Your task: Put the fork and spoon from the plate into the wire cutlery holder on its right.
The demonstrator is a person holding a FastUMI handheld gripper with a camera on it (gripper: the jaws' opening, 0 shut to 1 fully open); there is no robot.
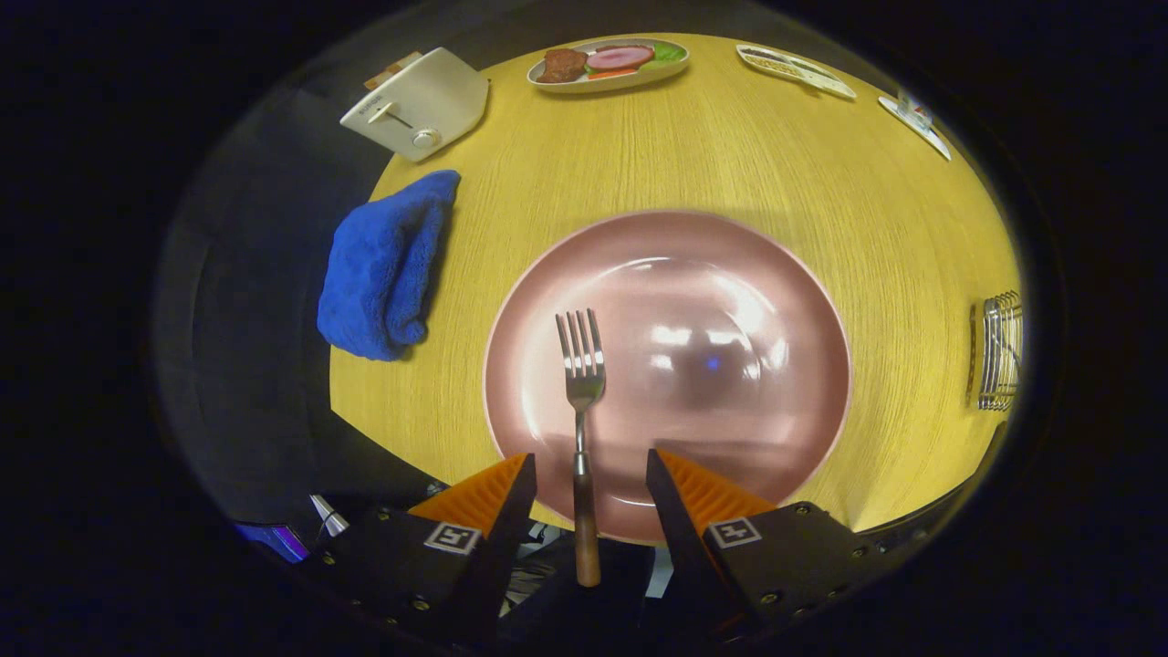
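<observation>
We see the table point(730, 173), then the plate point(776, 301) and the wire holder point(999, 351) well to its right. The fork point(581, 392) lies on the plate, its handle between the spread fingers of our gripper point(591, 479), which touch nothing. Stiff, light and slippery on metal: we'd take the wooden handle. Bare table separates plate and holder.

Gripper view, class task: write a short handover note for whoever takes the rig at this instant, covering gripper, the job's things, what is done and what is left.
Gripper: open, fingers either side of the fork's wooden handle, not pressing on it.
Fork: lying on the pink plate, tines pointing away, handle overhanging the near rim.
Wire cutlery holder: on the table, right of the plate.
Spoon: I cannot see one on the plate.
Done: nothing confirmed.
Left: close on the handle, lift, drop the fork in the holder.
</observation>
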